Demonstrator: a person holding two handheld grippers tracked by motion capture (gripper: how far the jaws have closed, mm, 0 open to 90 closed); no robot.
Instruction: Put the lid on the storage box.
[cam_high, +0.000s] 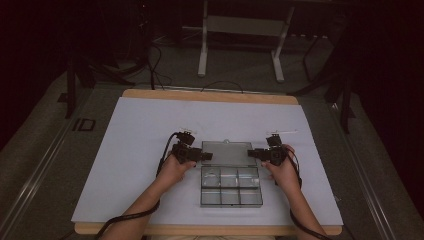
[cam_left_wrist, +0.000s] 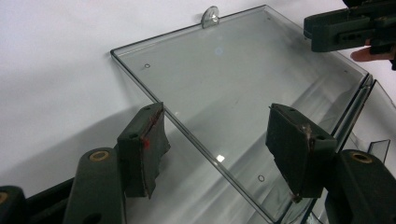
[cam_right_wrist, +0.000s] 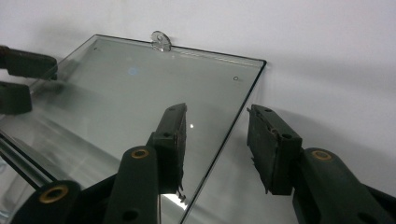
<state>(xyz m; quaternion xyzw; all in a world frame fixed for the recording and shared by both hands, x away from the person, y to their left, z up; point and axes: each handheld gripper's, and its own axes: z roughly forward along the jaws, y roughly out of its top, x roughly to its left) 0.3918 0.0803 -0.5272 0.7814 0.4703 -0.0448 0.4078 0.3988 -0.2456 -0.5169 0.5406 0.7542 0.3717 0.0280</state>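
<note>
While astride lid (cam_left_wrist: 224, 88), fingers (cam_left_wrist: 142, 144) apart.

Dim high view, dark surroundings; close views brighter, sharp, soft shadows, small glints.

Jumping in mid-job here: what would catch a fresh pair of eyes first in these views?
First, the clear plastic compartment box lying open mid-table on the white sheet, its lid folded flat away from the person. Next, the left gripper and right gripper flanking that lid. Each straddles a side edge of the lid with open jaws, pads not pressing.
</note>
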